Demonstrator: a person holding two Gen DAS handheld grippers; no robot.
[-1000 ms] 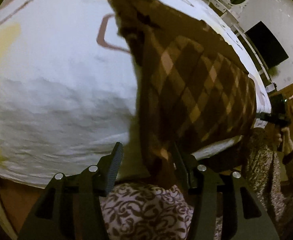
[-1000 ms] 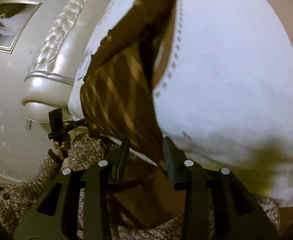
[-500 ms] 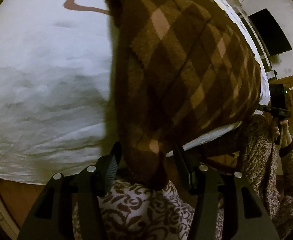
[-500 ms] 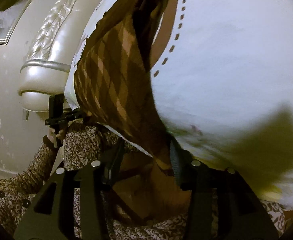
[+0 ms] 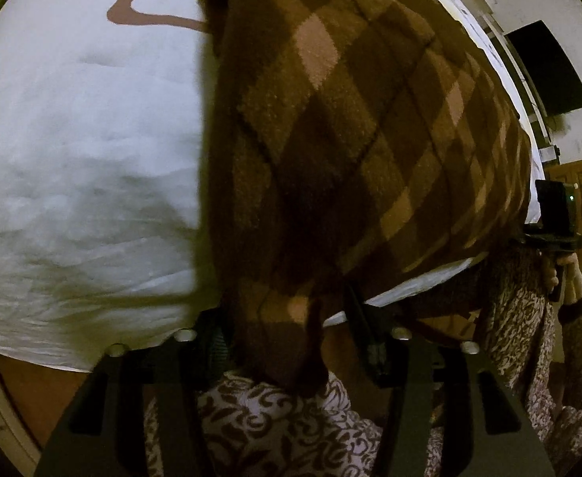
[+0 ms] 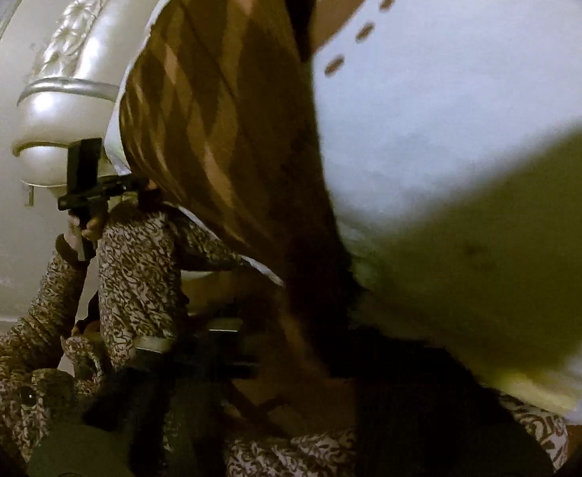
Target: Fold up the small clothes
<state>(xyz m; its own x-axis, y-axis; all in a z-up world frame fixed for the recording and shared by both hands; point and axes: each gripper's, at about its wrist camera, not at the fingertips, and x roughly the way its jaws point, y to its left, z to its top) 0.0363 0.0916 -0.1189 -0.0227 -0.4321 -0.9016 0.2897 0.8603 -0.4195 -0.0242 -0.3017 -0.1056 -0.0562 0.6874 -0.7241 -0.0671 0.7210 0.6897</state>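
Headboard point(image 6: 64, 91) only in right view

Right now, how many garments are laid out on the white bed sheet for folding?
1: a brown argyle knit lies on the white sheet, its near edge hanging over the bed edge, one corner at the left tongs. Anything beneath it is hidden.

Left wrist view: mounted behind the left gripper point(image 5: 287, 342), aimed steeply down, very close to the brown checked garment point(image 5: 370, 139) on the white bed sheet point(image 5: 84, 159). Right wrist view: behind the right gripper point(image 6: 322, 349), aimed down, equally close, blurred. Shared between views: garment point(image 6: 219, 127), sheet point(image 6: 449, 99), patterned sleeves, each opposite gripper.
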